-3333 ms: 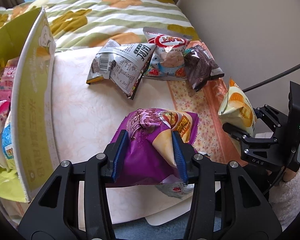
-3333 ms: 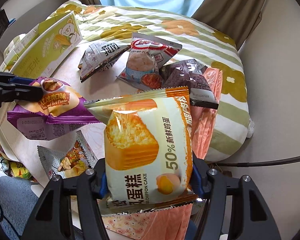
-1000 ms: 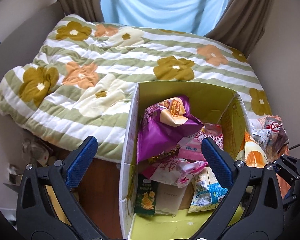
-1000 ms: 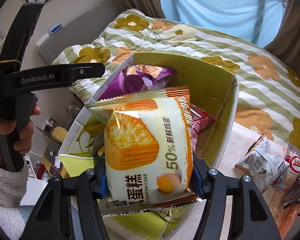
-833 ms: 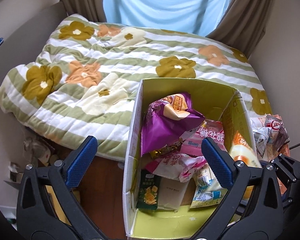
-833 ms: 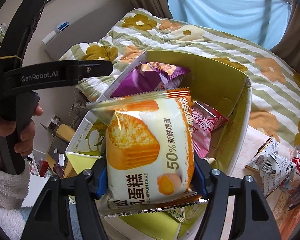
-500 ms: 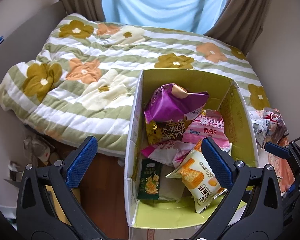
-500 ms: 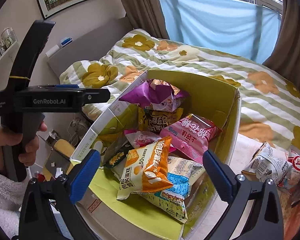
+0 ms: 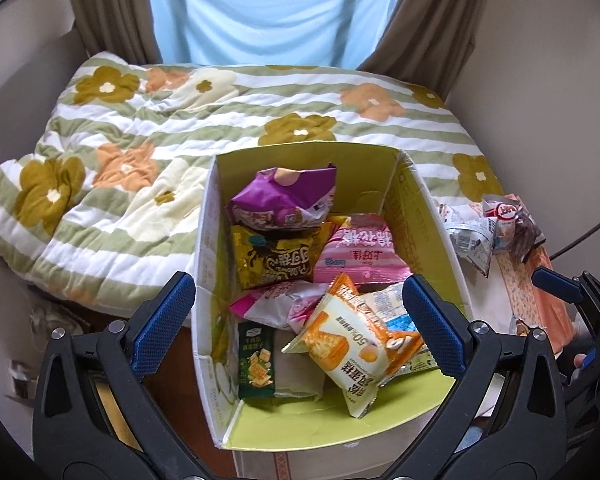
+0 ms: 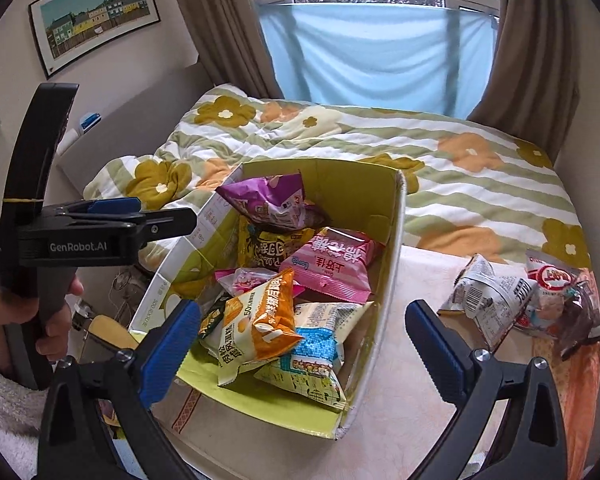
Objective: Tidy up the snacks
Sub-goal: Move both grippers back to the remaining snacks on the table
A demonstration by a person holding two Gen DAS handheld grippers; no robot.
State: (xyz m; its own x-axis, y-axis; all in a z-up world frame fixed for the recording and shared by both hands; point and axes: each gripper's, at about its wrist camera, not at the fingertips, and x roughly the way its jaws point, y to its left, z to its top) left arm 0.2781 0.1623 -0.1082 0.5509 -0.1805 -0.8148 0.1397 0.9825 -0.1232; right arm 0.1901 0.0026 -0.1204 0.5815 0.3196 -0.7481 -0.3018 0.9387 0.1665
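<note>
A yellow-green cardboard box [image 9: 432, 224] [image 10: 392, 264] holds several snack bags. The purple chip bag [image 9: 284, 200] [image 10: 268, 198] lies at its far end. The orange chiffon cake packet [image 9: 352, 344] [image 10: 260, 320] lies on top near the front. My left gripper [image 9: 300, 316] is open and empty above the box; it also shows in the right wrist view [image 10: 116, 216] at the left. My right gripper [image 10: 304, 344] is open and empty above the box's near right side; its blue fingertip [image 9: 556, 282] shows in the left wrist view. Three loose snack bags [image 10: 528, 296] [image 9: 496, 228] lie on the table right of the box.
The table [image 10: 412, 392] carries a pale cloth and an orange patterned cloth [image 10: 584, 384] at its right edge. A bed with a flowered striped quilt [image 9: 140, 136] [image 10: 460, 168] lies behind. Curtains and a window stand beyond. A cable [image 9: 588, 232] runs at the right.
Both grippers let go of their bags: the purple bag and then the cake packet dropped into the box. Both grippers have since risen and pulled back, open.
</note>
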